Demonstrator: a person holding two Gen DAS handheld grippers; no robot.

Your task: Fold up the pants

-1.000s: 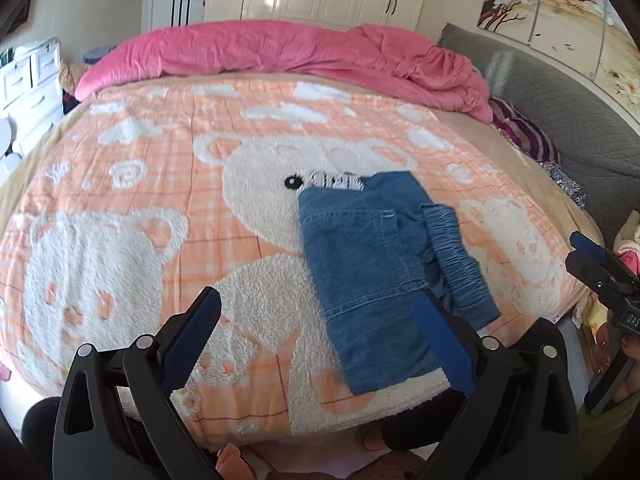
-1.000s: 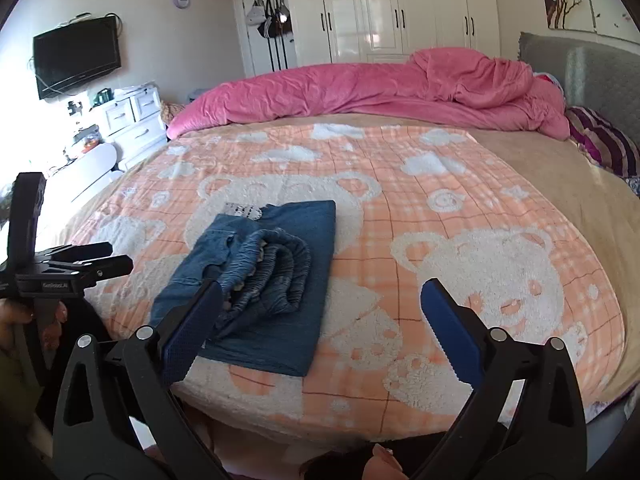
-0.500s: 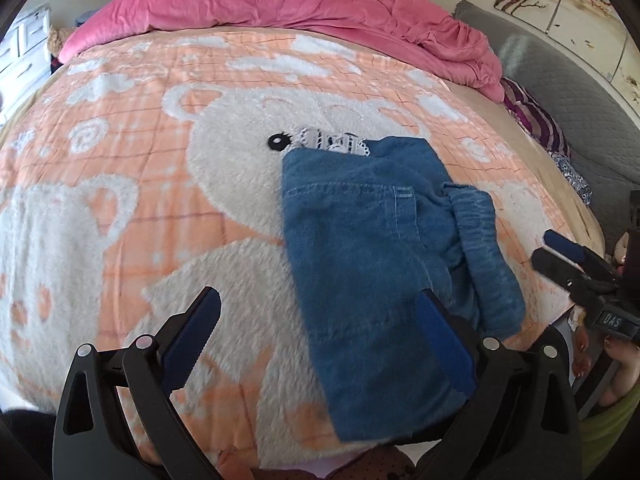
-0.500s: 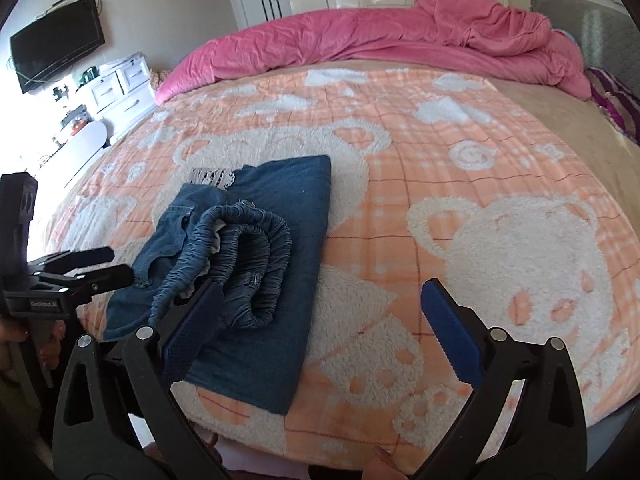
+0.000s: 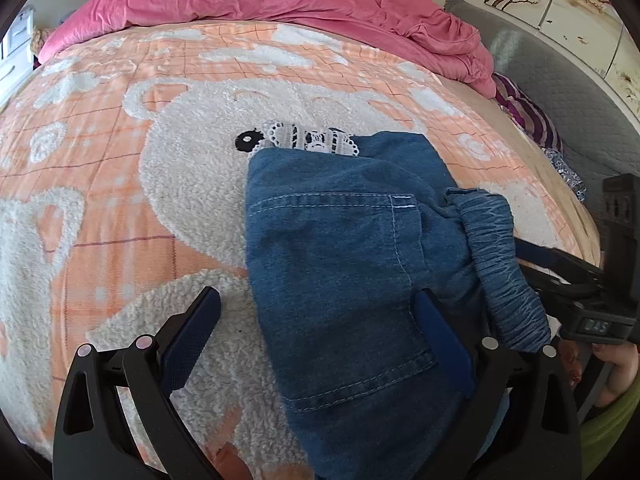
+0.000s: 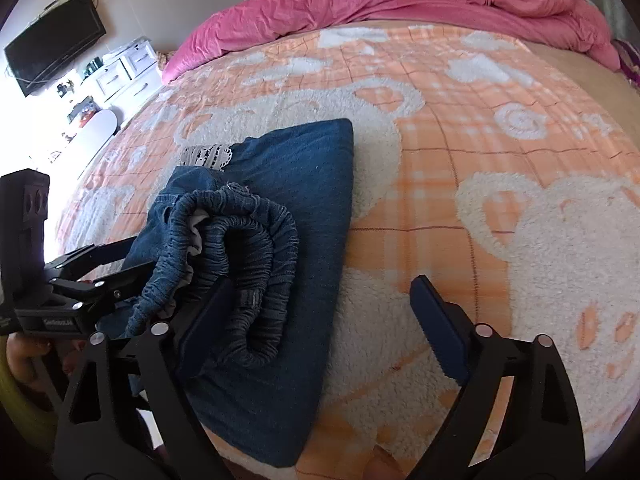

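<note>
only the right wrist view shows the television (image 6: pixel 54 54) beyond the pants (image 6: pixel 280 240)

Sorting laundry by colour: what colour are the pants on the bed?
Blue denim pants, best seen in the left wrist view.

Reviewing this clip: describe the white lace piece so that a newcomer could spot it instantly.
Start at the orange-and-white bear blanket covering the bed. Near its front edge lie folded denim pants. The lace trim pokes out from their far end, beside a black eye on the bear pattern; it is the only white openwork fabric there.
</note>
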